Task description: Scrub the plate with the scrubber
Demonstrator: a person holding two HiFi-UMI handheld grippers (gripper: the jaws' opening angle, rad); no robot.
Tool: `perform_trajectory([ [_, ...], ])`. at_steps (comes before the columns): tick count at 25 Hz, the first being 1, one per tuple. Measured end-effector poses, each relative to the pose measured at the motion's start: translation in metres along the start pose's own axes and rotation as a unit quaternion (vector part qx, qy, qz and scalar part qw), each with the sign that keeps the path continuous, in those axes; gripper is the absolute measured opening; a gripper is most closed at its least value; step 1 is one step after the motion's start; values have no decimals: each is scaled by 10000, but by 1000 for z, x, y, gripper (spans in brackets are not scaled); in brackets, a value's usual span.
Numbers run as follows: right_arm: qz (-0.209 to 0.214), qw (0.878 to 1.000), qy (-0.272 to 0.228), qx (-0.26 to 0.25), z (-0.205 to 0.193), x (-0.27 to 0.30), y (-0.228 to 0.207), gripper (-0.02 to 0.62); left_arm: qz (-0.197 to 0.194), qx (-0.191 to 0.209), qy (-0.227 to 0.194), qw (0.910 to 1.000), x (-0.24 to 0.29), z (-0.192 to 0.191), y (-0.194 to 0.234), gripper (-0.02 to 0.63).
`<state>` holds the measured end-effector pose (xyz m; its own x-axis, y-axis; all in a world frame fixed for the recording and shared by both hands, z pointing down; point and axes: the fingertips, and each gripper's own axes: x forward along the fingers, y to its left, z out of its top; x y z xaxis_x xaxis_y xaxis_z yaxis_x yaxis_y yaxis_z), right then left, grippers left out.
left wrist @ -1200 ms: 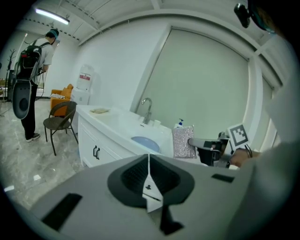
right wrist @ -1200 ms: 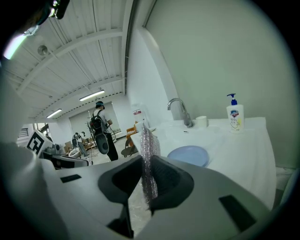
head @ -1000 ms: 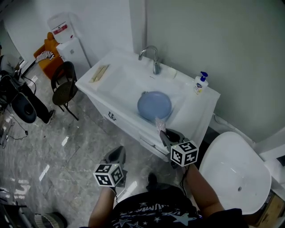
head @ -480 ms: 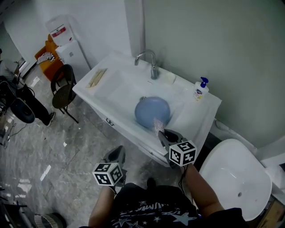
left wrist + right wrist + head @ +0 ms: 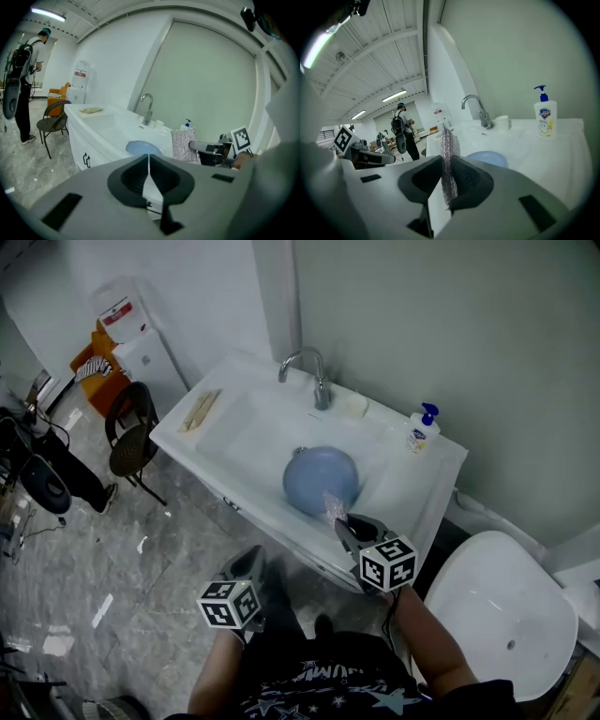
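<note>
A blue plate [image 5: 321, 480] lies in the white sink basin [image 5: 258, 427], and shows too in the left gripper view [image 5: 143, 148] and the right gripper view [image 5: 488, 158]. My right gripper [image 5: 343, 522] is shut on a silvery scrubber [image 5: 333, 505], held upright just short of the plate's near edge; the scrubber [image 5: 447, 164] stands pinched between the jaws. My left gripper [image 5: 246, 567] hangs lower left, in front of the sink cabinet, shut with nothing in it [image 5: 149, 176]. From the left gripper view the scrubber [image 5: 183, 146] shows beside the plate.
A faucet [image 5: 311, 376] stands behind the basin, a soap pump bottle [image 5: 422, 430] at the counter's right. A white toilet [image 5: 502, 615] sits to the right. A black chair [image 5: 131, 439] and a water dispenser [image 5: 131, 338] stand left; a person [image 5: 23, 89] stands farther off.
Both grippers have drawn a little closer to the sink front; the scrubber now sits nearer the plate's near edge. Both stay shut as before.
</note>
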<state>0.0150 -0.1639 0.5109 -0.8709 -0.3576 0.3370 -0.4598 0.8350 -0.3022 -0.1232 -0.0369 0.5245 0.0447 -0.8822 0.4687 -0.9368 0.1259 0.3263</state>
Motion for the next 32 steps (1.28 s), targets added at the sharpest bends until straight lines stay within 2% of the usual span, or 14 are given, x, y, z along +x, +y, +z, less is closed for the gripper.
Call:
perform_trajectory([
  [5, -227, 9997, -30, 95, 1, 7, -13, 77, -205, 79, 33, 9998, 28, 18, 9, 21],
  [19, -1284, 9901, -52, 559, 30, 61, -72, 77, -1081, 323, 528, 9922, 134, 85, 48, 21],
  [26, -1808, 9794, -86, 894, 38, 79, -94, 76, -1364, 462, 1079, 9837, 181, 98, 63, 21],
  [32, -2145, 9706, -75, 1092, 39, 92, -107, 77, -1646, 625, 1587, 9715, 216, 97, 69, 21],
])
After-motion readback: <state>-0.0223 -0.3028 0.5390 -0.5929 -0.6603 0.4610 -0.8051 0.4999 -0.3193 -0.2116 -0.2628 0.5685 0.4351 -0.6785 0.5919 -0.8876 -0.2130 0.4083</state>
